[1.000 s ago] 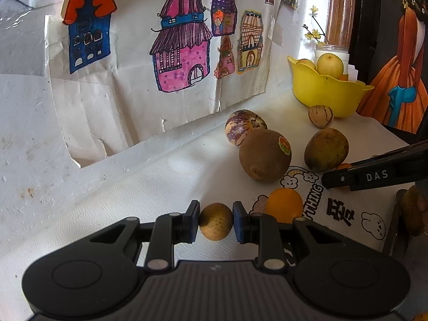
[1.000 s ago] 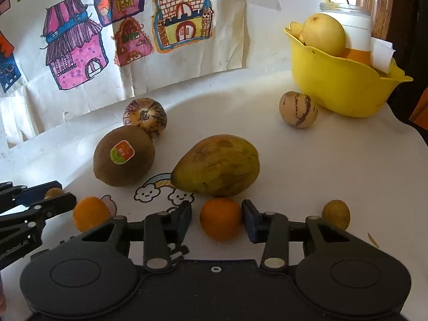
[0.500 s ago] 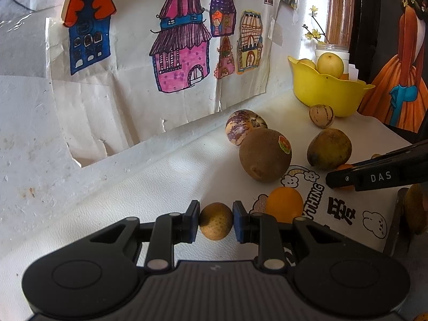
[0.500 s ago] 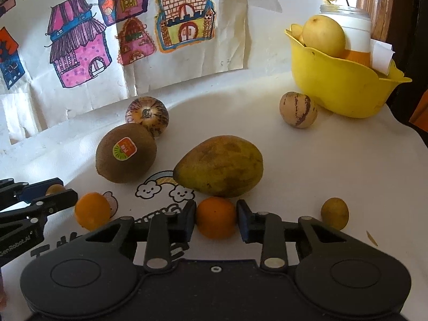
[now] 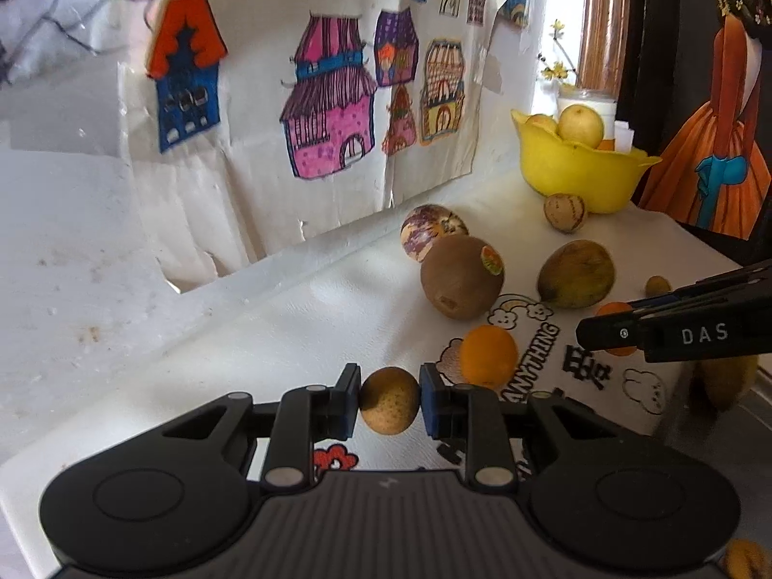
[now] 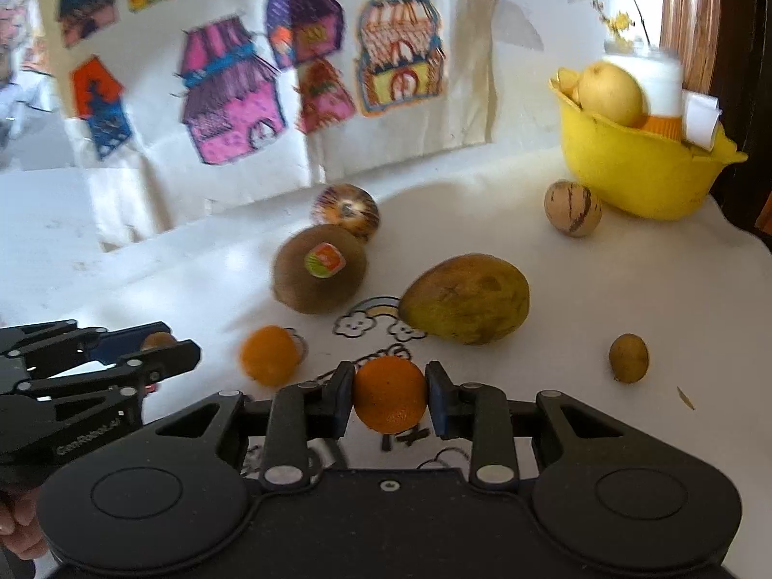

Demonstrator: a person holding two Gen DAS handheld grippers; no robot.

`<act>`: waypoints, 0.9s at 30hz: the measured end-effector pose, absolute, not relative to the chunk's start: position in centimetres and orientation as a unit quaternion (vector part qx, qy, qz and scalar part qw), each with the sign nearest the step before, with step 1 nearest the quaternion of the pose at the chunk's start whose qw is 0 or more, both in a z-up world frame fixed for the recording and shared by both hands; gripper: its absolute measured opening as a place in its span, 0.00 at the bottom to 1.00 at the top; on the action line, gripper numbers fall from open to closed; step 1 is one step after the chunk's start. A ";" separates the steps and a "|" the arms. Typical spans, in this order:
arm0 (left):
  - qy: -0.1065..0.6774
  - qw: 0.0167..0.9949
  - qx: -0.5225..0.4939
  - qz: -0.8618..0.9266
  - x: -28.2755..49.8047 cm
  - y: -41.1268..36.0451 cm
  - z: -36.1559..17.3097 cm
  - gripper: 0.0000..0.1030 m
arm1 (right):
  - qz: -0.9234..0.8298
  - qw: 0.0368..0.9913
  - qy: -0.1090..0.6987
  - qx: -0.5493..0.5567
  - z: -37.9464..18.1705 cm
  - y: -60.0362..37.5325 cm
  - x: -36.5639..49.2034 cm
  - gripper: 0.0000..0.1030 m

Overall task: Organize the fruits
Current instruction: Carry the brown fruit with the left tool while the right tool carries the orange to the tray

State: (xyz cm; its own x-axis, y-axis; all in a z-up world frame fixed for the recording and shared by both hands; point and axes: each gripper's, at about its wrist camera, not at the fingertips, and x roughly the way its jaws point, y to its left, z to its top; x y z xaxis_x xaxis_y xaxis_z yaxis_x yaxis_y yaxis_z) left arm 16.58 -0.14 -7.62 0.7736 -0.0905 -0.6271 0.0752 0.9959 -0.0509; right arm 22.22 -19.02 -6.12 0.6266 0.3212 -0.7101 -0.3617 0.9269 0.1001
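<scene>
Your left gripper [image 5: 390,407] is clamping a small tan fruit [image 5: 390,406] between its fingers [image 5: 348,405], low over the table [image 5: 270,333]. Your right gripper [image 6: 389,398] is gripping a small orange [image 6: 389,394], pads pressing both sides. The yellow bowl [image 6: 641,176] is sitting at the far right corner, already holding a pale round fruit [image 6: 610,92], so likely that's where both go.

Risks: both fruits are round and pinched only at their widest line, so a quick swing is likely rolling one out. The mango [image 6: 465,298] and the striped fruit [image 6: 572,206] are lying between you and the bowl; a low pass is knocking them. The second orange [image 5: 488,356] is just beside the left fingers.

Versus a second ago: the right fingers have finished closing on the orange and are lifting it, the view blurring. The left grip is unchanged, staying put.
</scene>
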 end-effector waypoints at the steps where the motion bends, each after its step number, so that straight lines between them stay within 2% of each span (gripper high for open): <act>1: 0.333 0.942 -0.012 -0.044 16.2 -0.2 -7.4 0.27 | 0.191 0.903 0.384 -0.025 -5.7 -19.1 21.7 0.32; 27: 0.303 0.949 -0.012 -0.086 5.2 -4.7 -2.1 0.27 | 0.153 0.934 0.323 -0.012 1.6 -26.2 6.7 0.32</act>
State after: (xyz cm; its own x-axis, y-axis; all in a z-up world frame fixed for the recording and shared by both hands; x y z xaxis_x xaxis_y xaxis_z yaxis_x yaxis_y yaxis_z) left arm 5.21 -4.66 -2.06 0.8016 -0.1702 -0.5732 0.1561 0.9850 -0.0741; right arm 6.74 -26.20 1.59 0.7452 0.2774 -0.6063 -0.2931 0.9531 0.0758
